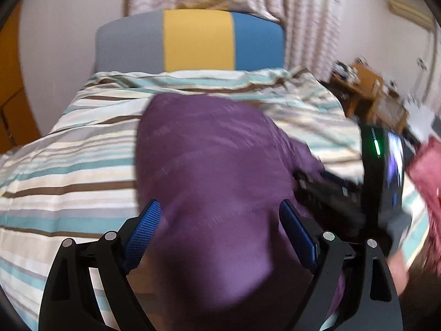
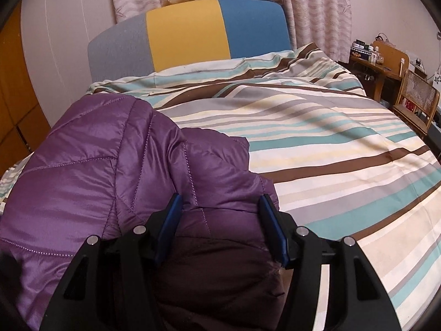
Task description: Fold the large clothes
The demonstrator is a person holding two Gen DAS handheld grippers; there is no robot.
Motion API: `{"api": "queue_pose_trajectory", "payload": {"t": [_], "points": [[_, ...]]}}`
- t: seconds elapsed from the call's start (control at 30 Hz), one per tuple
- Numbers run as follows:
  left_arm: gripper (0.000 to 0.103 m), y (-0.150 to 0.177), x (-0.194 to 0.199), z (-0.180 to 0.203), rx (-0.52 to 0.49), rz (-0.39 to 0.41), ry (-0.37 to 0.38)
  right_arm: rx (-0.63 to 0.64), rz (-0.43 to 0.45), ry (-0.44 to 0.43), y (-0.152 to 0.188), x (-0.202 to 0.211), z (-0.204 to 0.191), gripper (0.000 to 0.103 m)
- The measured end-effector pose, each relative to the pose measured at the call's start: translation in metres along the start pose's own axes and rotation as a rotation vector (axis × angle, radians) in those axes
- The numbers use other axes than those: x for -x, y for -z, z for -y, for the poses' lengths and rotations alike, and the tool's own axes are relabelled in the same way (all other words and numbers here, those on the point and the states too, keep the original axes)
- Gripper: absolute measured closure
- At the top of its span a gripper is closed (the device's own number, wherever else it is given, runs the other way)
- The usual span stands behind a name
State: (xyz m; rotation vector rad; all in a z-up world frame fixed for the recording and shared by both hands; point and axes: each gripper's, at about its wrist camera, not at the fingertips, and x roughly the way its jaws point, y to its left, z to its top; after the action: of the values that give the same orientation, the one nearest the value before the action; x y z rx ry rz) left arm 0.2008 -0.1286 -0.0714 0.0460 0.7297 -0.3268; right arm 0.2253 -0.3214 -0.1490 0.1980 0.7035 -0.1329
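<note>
Purple quilted jacket (image 2: 115,171): heaped on striped duvet (image 2: 330,149), toward bed's left edge, near end.
L gripper (image 1: 220,220): jaws wide, jacket bulk (image 1: 209,160) between pads; pressing or not – can't tell (blur).
R gripper (image 2: 220,218): jaws about half open, jacket fold filling the gap, pads against it.
L view only: R gripper body (image 1: 383,171), red sleeve (image 1: 427,182).
R view only: desk (image 2: 377,66), chair (image 2: 416,99).

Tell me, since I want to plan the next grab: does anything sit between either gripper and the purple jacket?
Nothing visible does. The purple jacket already lies between the fingers of the right gripper and of the left gripper, on the striped bedcover. Whether the pads press on it is unclear.
</note>
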Motion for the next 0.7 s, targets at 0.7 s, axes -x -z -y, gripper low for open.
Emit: {"api": "queue_pose_trajectory", "payload": {"t": [0.7], "points": [[0.011, -0.068, -0.115, 0.0, 0.001, -0.23, -0.236, -0.027, -0.08, -0.036, -0.055, -0.004, -0.009, 0.042]]}}
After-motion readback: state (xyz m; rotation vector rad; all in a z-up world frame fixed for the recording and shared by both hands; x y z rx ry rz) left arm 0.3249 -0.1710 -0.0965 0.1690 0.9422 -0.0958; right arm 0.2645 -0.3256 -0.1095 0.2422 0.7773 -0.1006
